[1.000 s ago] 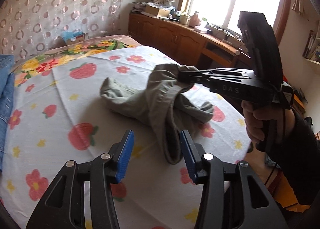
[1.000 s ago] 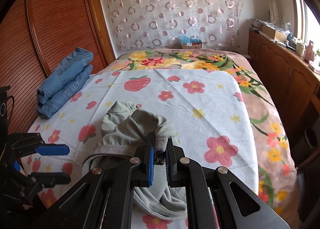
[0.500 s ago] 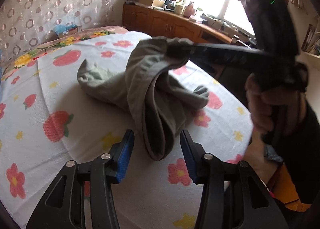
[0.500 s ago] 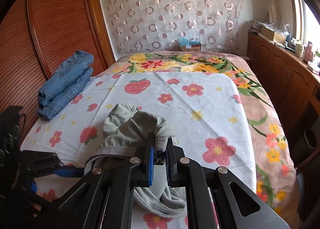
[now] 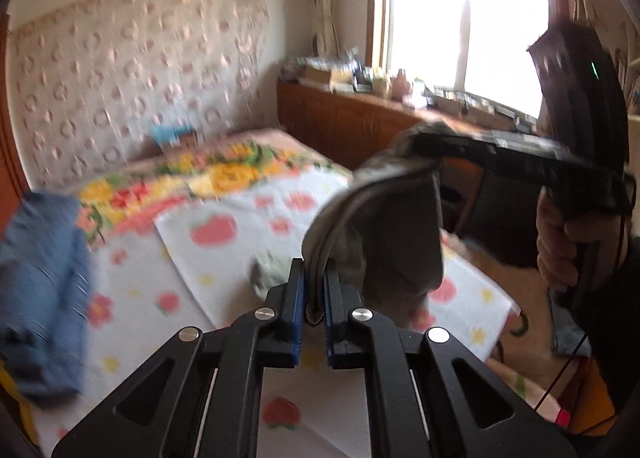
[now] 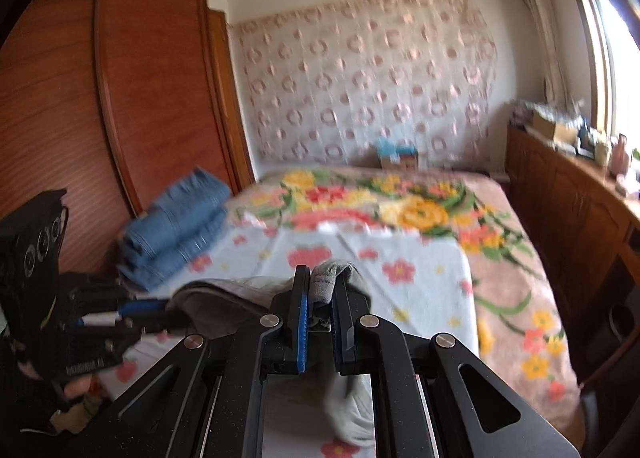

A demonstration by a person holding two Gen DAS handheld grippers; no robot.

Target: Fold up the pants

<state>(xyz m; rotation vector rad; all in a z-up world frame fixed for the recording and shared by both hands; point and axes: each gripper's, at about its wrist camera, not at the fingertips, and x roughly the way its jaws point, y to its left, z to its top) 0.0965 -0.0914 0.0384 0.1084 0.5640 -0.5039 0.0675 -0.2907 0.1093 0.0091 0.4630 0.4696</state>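
**Pants lifted between both tongs**

The left gripper is clamped on one edge of the grey pants. The cloth runs sideways, up and across to the right gripper, pinched on a seamed edge. Both are raised above the bed, the rest of the pants sagging between.
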